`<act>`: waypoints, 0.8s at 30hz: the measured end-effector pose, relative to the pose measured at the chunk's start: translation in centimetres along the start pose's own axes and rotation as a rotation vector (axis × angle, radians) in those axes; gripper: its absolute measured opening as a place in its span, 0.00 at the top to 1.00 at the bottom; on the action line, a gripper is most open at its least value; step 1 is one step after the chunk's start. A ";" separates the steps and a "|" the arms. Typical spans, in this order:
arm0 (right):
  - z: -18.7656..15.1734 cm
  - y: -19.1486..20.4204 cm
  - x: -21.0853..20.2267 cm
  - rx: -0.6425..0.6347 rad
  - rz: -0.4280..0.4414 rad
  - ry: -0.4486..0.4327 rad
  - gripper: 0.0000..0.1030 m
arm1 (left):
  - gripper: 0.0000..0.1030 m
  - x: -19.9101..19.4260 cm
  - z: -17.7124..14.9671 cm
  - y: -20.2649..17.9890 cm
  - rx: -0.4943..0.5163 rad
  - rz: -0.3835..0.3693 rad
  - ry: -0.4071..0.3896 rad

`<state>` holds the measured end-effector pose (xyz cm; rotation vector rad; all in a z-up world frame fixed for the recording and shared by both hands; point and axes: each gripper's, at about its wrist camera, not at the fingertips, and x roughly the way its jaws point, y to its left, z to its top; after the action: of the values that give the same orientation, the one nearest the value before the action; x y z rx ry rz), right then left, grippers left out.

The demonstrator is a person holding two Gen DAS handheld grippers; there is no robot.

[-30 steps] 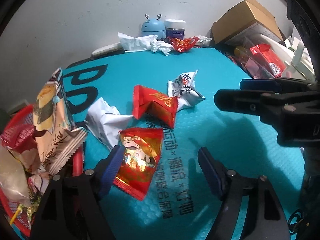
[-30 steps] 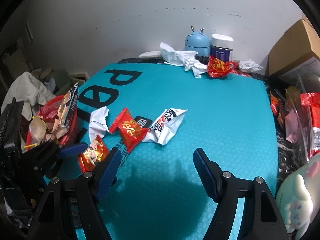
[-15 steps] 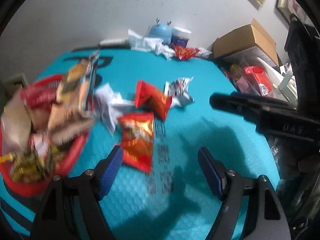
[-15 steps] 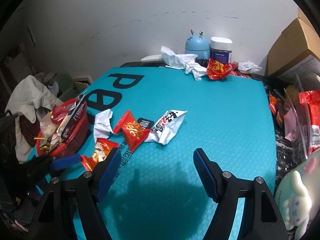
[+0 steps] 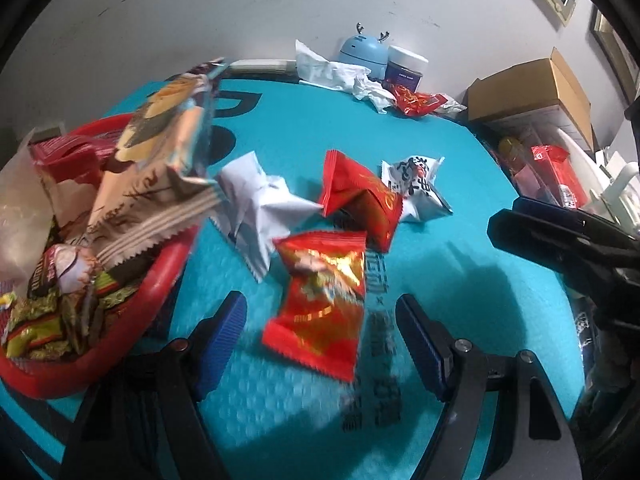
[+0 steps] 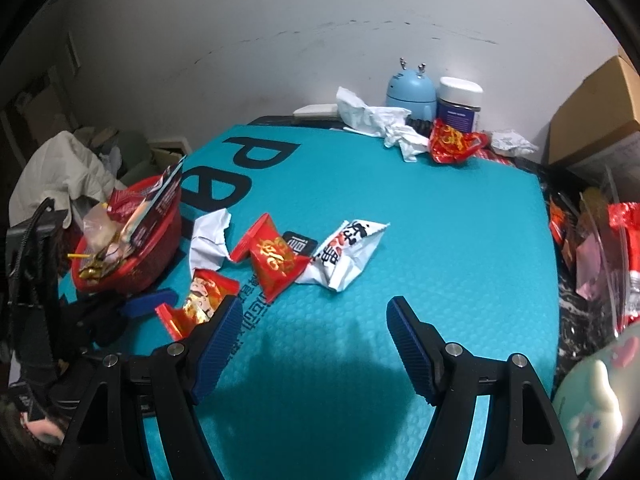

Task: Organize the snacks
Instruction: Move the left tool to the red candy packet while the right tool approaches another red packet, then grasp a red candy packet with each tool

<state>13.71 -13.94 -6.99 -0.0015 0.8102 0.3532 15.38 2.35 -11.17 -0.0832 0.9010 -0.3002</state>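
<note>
A red basket (image 5: 132, 312) full of snack packets stands at the left of the teal mat; it also shows in the right wrist view (image 6: 160, 256). A red-gold packet (image 5: 320, 304) lies just ahead of my open, empty left gripper (image 5: 320, 344). Beyond it lie a white packet (image 5: 260, 204), a red packet (image 5: 360, 200) and a white printed packet (image 5: 416, 184). My right gripper (image 6: 310, 344) is open and empty over the mat, right of the red-gold packet (image 6: 200, 300). The left gripper's blue fingertip (image 6: 148, 304) shows there.
At the mat's far edge stand a blue gadget (image 6: 412, 92), a jar (image 6: 458, 104), crumpled tissue (image 6: 372, 116) and a red wrapper (image 6: 452, 142). Cardboard boxes (image 5: 532, 88) and packaged goods (image 6: 624, 240) crowd the right side. A plush toy (image 6: 592, 412) is at the bottom right.
My left gripper has pulled back and risen from the red-gold packet, so the basket and more of the mat show. My right gripper has drawn back a little. Both stay open.
</note>
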 end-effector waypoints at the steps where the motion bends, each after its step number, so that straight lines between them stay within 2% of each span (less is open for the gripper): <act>1: 0.1 0.0 0.1 0.002 0.011 0.002 0.27 | 0.26 0.4 0.1 -0.1 0.013 0.023 0.003; 3: 0.4 0.1 0.5 0.005 0.035 0.007 0.27 | 0.29 0.7 0.2 -0.5 0.044 0.080 -0.005; 5: 0.7 0.4 0.9 -0.010 0.050 0.007 0.27 | 0.51 0.8 0.3 -0.4 0.056 0.084 -0.010; 7: 0.9 0.7 1.3 -0.026 0.050 0.007 0.27 | 0.64 0.8 0.6 0.0 0.052 0.077 -0.014; 9: 1.2 1.0 1.9 -0.034 0.063 0.013 0.27 | 0.66 0.8 0.9 0.7 0.044 0.057 -0.013; 14: 1.7 2.1 3.7 -0.064 0.074 0.031 0.28 | 0.66 0.5 1.1 1.5 0.017 0.064 -0.015; 18: 2.4 2.7 4.9 -0.100 0.070 0.033 0.36 | 0.66 0.6 1.1 2.2 -0.017 0.060 -0.016; 24: 3.1 3.3 6.8 -0.130 0.066 0.027 0.41 | 0.66 0.5 1.0 2.7 -0.026 0.054 -0.022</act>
<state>19.19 -8.31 -9.18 -0.1016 0.8141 0.4688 17.05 4.69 -11.43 -0.0854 0.8842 -0.2368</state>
